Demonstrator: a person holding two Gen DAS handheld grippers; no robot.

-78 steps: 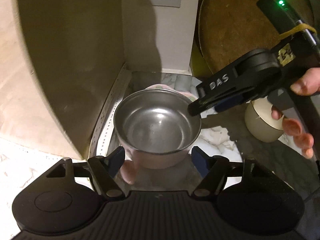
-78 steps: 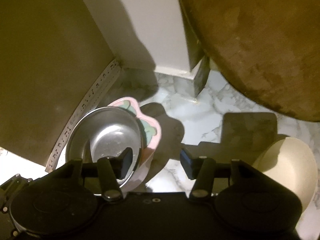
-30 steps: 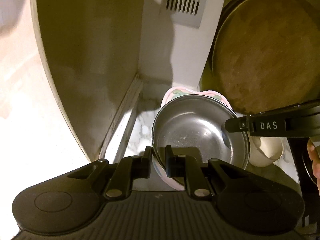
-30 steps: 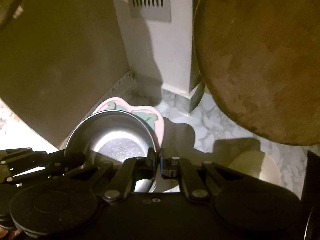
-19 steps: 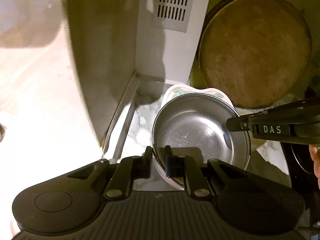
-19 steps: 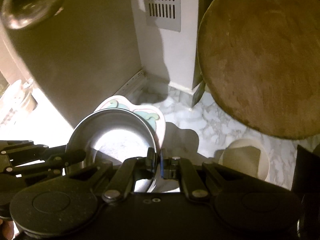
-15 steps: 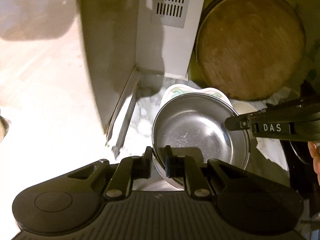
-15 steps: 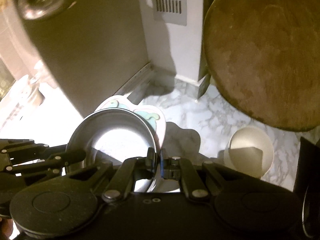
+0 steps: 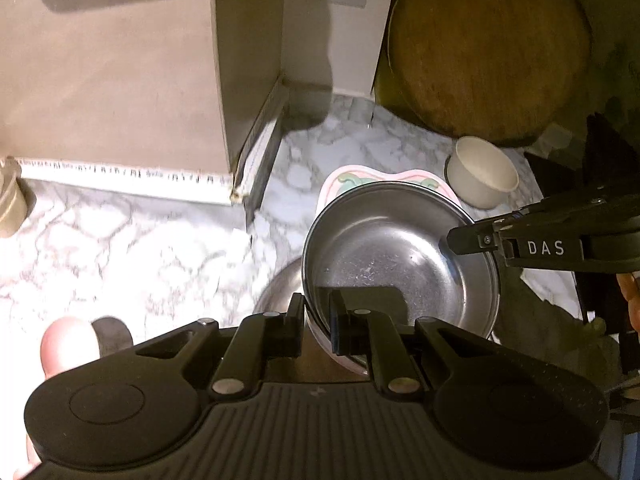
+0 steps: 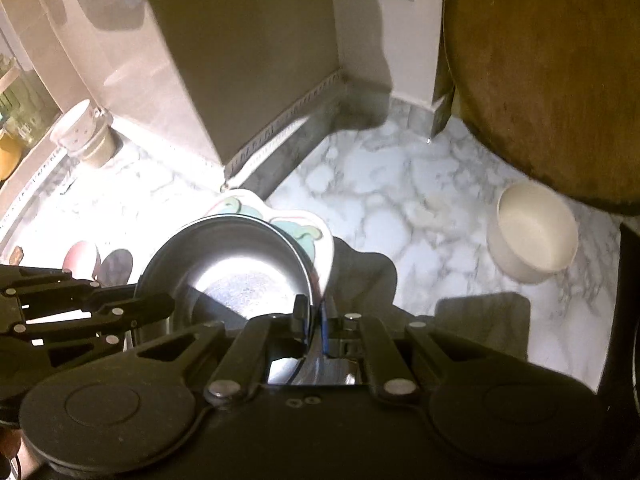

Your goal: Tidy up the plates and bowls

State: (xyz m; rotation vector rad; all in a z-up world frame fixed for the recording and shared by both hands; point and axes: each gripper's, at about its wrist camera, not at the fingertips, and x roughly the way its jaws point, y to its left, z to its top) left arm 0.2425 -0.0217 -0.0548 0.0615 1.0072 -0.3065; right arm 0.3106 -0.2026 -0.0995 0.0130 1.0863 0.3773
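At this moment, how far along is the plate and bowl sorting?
Done: the steel bowl is nested on the pink plate. In hand: the left gripper and right gripper each pinch the stack's rim on opposite sides, fingers shut, carrying it above the marble counter. Left: set the stack down; the cream bowl sits alone by the round wooden board, and another steel bowl shows below the stack.

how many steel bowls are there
2. One steel bowl is clamped by both grippers atop the pink plate; a second bowl peeks out beneath it, mostly hidden.
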